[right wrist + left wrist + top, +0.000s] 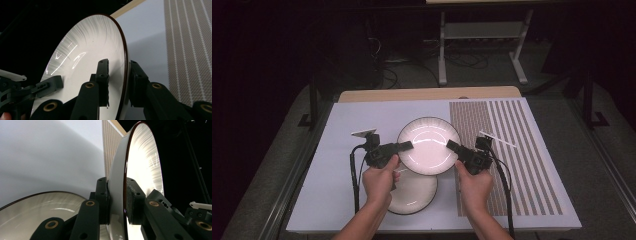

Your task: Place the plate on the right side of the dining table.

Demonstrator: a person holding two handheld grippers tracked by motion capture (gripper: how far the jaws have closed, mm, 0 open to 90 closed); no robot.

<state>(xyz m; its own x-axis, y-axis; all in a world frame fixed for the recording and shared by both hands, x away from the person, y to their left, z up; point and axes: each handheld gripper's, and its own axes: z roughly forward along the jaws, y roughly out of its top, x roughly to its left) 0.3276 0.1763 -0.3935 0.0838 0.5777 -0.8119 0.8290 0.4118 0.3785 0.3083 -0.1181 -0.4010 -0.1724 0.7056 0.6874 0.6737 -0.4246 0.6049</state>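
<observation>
A white plate (428,145) is held above the tabletop (362,120) by both grippers. The left gripper (404,146) has its fingers (133,197) clamped on the plate's left rim, and the right gripper (453,146) has its fingers (103,80) clamped on the right rim. A second plate (414,195) lies on the tabletop just below, partly covered by the lifted one. A striped mat (517,150) is spread to the right.

No legible text, labels, brands or nos. anywhere: none on plates, grippers, mat or table.
</observation>
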